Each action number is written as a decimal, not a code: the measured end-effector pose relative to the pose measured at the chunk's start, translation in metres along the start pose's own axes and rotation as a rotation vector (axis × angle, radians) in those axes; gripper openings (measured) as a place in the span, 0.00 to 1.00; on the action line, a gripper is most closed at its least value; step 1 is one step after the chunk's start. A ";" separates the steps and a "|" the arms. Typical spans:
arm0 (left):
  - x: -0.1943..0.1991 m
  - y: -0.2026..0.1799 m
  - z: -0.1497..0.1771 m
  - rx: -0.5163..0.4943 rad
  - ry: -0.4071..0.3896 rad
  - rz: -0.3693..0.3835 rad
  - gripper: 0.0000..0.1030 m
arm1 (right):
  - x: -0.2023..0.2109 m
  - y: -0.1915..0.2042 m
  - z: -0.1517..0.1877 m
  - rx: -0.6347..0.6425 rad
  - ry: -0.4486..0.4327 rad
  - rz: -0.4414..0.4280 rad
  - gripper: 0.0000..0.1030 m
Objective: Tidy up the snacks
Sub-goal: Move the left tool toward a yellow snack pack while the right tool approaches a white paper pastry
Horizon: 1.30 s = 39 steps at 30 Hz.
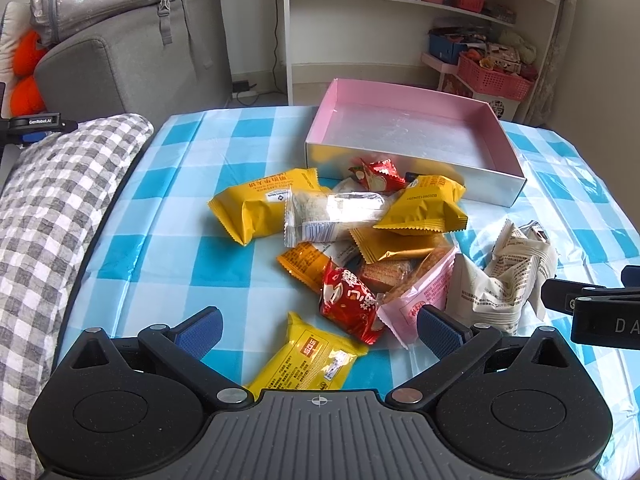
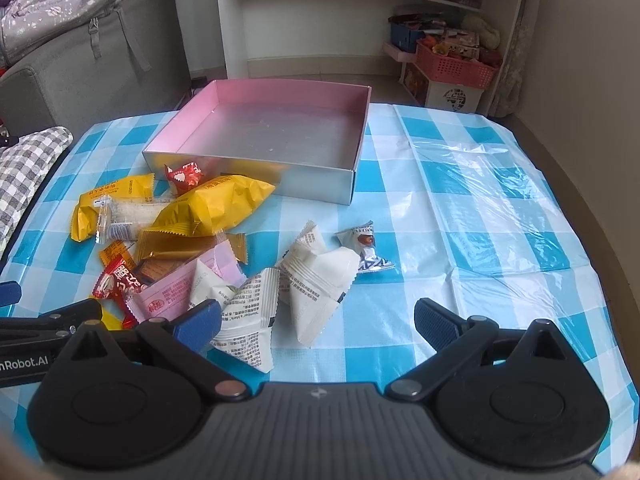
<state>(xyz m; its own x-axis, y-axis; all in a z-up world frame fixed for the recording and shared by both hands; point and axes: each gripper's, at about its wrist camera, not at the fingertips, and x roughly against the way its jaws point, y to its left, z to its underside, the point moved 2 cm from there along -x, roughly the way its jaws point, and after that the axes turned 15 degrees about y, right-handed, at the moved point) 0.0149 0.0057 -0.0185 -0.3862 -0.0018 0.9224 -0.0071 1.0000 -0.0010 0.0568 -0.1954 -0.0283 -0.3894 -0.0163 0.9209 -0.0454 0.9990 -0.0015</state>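
Note:
A pile of wrapped snacks (image 1: 360, 232) lies on the blue-checked tablecloth (image 1: 168, 240) in front of an empty pink box (image 1: 400, 128), which also shows in the right wrist view (image 2: 280, 128). My left gripper (image 1: 320, 328) is open, low over a yellow packet (image 1: 308, 360), with a red packet (image 1: 352, 304) just ahead. My right gripper (image 2: 318, 320) is open above two white packets (image 2: 316, 280). A small silver candy (image 2: 366, 246) lies beyond them. The right gripper's side shows at the right edge of the left wrist view (image 1: 592, 308).
A grey checked cushion (image 1: 52, 216) lies along the table's left side. A grey sofa (image 1: 132, 64) with a bag stands behind. A white shelf (image 1: 420, 20) and pink baskets (image 1: 496, 76) stand past the table's far edge.

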 end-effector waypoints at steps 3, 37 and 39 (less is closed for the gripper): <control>0.000 0.001 0.000 0.003 0.003 -0.001 1.00 | 0.001 0.000 0.000 -0.002 -0.003 -0.003 1.00; -0.015 0.024 0.002 -0.104 0.062 0.158 0.97 | -0.017 -0.014 -0.002 0.037 0.148 -0.240 0.78; -0.018 0.028 0.005 -0.101 0.079 0.171 0.96 | -0.017 -0.013 -0.002 0.035 0.150 -0.258 0.78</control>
<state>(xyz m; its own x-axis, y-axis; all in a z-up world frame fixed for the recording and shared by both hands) 0.0174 0.0334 -0.0368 -0.3005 0.1647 0.9394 0.1469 0.9812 -0.1251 0.0655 -0.2075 -0.0429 -0.2211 -0.2599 0.9400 -0.1579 0.9607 0.2285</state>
